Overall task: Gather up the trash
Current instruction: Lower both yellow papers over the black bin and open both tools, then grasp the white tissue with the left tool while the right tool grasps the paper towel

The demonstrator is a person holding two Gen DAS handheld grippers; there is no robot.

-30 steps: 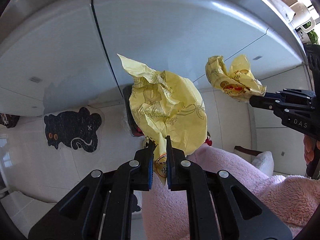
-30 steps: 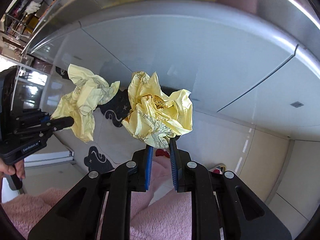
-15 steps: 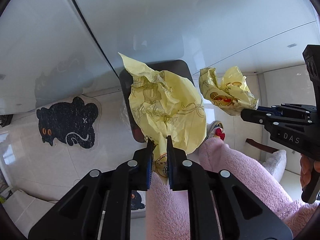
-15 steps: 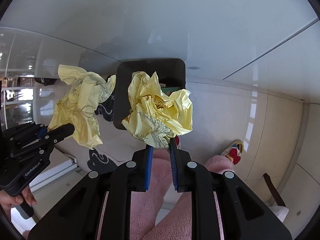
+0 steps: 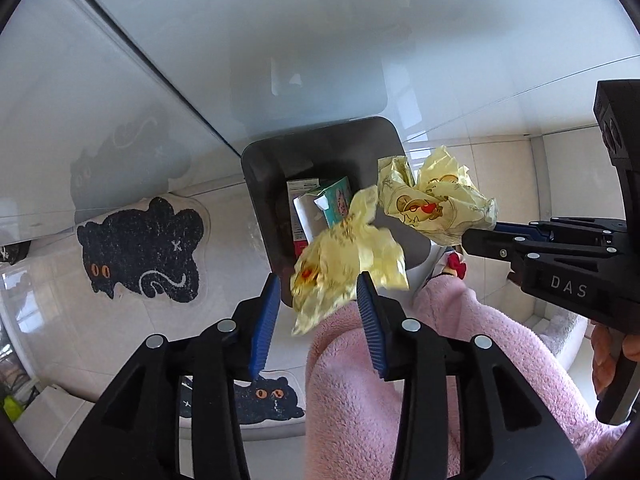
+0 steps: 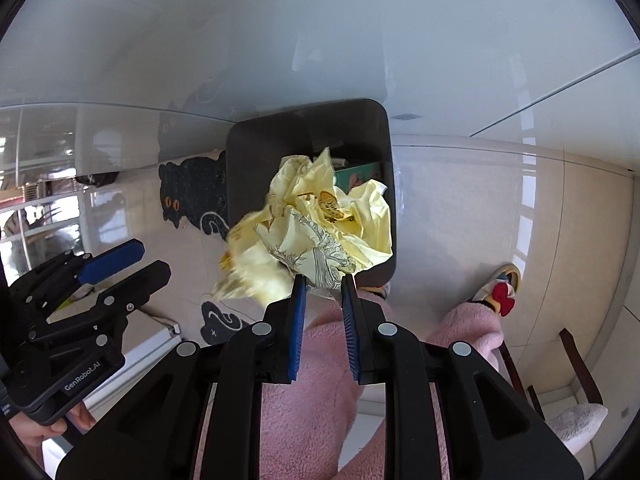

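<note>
Both wrappers hang over the bin's open mouth.
Your left gripper jaws have just been opening, blurred yellow wrapper loose between them; right gripper pinches its crumpled wrapper above the black bin, cartons half hidden.

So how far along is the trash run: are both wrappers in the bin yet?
Not yet. The bin already holds cartons. The left gripper has just been opening, and its yellow wrapper, blurred, looks released above the bin. The right gripper is clamped on the other wrapper; that one is left to drop.

Left gripper fingers apart, just opening
</note>
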